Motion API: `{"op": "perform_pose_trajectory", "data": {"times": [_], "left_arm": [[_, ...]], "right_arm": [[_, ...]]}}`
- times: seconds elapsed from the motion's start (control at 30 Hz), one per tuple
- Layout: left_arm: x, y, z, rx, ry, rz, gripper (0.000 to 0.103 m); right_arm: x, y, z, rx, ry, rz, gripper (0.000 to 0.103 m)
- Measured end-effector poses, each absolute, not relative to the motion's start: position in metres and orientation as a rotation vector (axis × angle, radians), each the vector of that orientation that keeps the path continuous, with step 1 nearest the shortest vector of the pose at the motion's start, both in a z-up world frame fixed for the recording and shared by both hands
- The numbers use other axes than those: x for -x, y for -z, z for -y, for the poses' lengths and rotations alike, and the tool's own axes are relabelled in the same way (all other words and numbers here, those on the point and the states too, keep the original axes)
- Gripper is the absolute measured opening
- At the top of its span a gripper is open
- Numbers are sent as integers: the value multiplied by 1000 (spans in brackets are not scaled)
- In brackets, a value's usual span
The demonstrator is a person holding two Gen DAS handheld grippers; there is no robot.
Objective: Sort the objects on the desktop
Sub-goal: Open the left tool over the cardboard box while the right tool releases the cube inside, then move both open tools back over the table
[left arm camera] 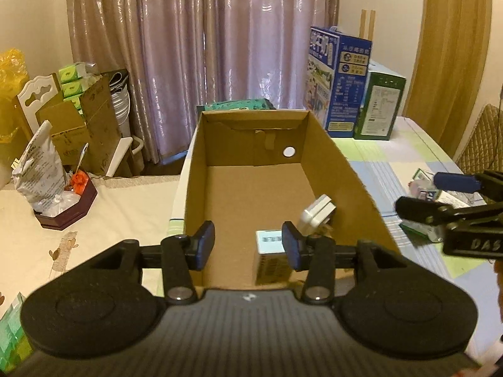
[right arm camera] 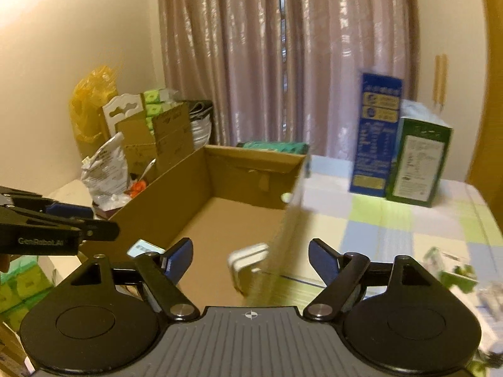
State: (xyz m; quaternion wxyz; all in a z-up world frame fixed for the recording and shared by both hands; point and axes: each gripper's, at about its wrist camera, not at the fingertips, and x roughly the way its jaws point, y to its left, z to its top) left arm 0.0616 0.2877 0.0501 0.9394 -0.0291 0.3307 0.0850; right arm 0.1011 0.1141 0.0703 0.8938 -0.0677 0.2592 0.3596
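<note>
An open cardboard box point(left arm camera: 342, 169) stands on the table in front of me; it also shows in the right wrist view point(right arm camera: 176, 194). Inside it lie a white flat object point(left arm camera: 316, 212) and a small tan carton point(left arm camera: 270, 259) with a pale label. My left gripper point(left arm camera: 248, 245) is open and empty over the box's near end. My right gripper point(right arm camera: 250, 259) is open and empty above the box's right wall, and shows at the right of the left wrist view point(left arm camera: 440, 193). The white object point(right arm camera: 248, 262) appears between its fingers, inside the box.
A blue carton point(left arm camera: 341, 81) and a green carton point(left arm camera: 378, 106) stand at the back right. A small green and white box point(right arm camera: 452, 270) and other small items point(left arm camera: 424, 188) lie right of the cardboard box. A dark tray point(left arm camera: 67, 207) with a bag stands left.
</note>
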Motion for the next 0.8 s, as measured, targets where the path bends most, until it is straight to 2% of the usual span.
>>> {"op": "perform_pose_trajectory", "data": {"times": [0.27, 0.8], "left_arm": [[-42, -64, -252, 33, -141, -665, 51], [-31, -75, -117, -35, 101, -647, 92]], "right_arm": [[-78, -80, -40, 82, -646, -546, 85], [-32, -67, 110, 27, -409, -617, 96]]}}
